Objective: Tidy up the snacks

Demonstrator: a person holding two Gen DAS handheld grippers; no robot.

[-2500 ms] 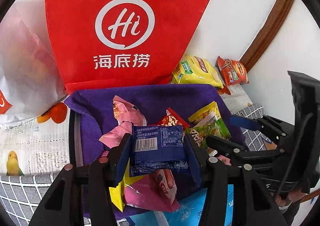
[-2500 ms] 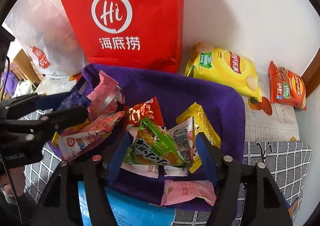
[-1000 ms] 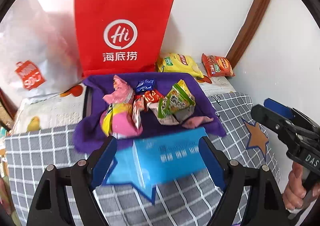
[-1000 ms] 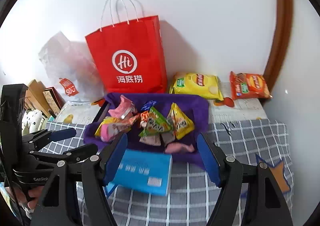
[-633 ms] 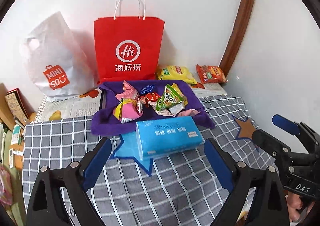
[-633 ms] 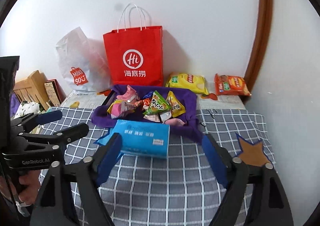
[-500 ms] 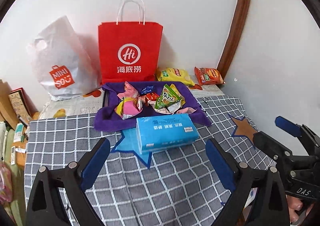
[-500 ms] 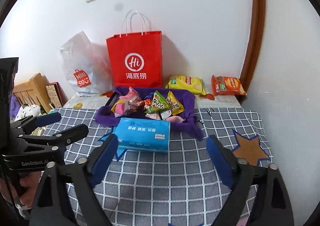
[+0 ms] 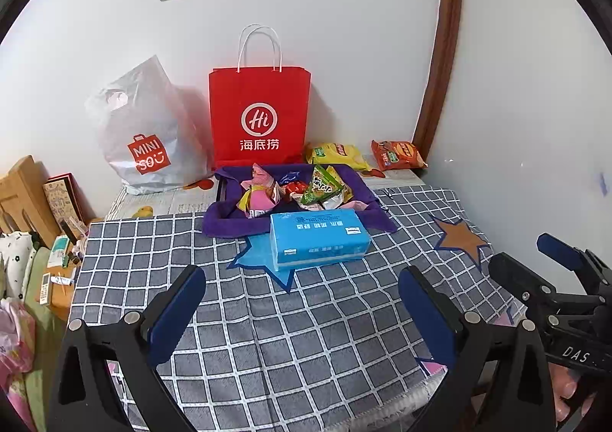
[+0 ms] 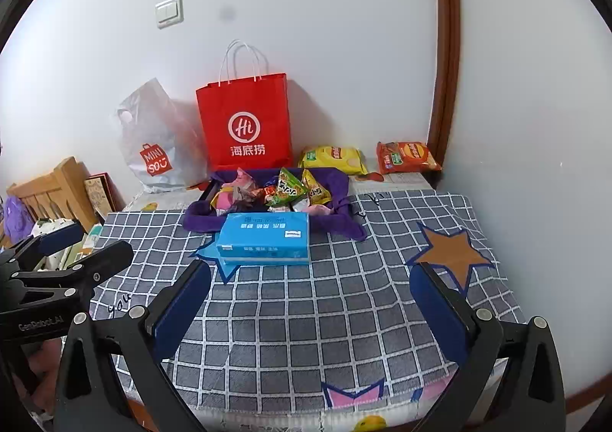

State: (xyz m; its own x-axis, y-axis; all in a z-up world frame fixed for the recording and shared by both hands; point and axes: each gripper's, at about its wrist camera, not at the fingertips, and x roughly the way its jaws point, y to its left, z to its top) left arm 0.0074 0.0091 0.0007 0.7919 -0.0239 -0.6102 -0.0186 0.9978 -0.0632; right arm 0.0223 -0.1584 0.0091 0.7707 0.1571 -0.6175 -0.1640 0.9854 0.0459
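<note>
A tray lined with purple cloth [image 9: 223,220] [image 10: 199,220] sits at the back of the table and holds several small snack packets [image 9: 319,189] [image 10: 287,189]. A yellow chip bag [image 9: 336,155] [image 10: 331,158] and an orange chip bag [image 9: 397,155] [image 10: 405,157] lie behind it by the wall. My left gripper [image 9: 302,315] is open and empty, far back over the near table edge. My right gripper [image 10: 311,311] is open and empty too. Each shows at the side of the other's view.
A blue tissue box [image 9: 319,241] [image 10: 266,239] lies in front of the tray on the grey checked tablecloth [image 9: 306,336]. A red paper bag [image 9: 260,118] and a white plastic bag [image 9: 141,141] stand against the wall. Clutter and a wooden rack [image 9: 19,195] sit at the left.
Both grippers have let go of their snack packets in the tray, opened, and pulled far back from it to the near table edge.
</note>
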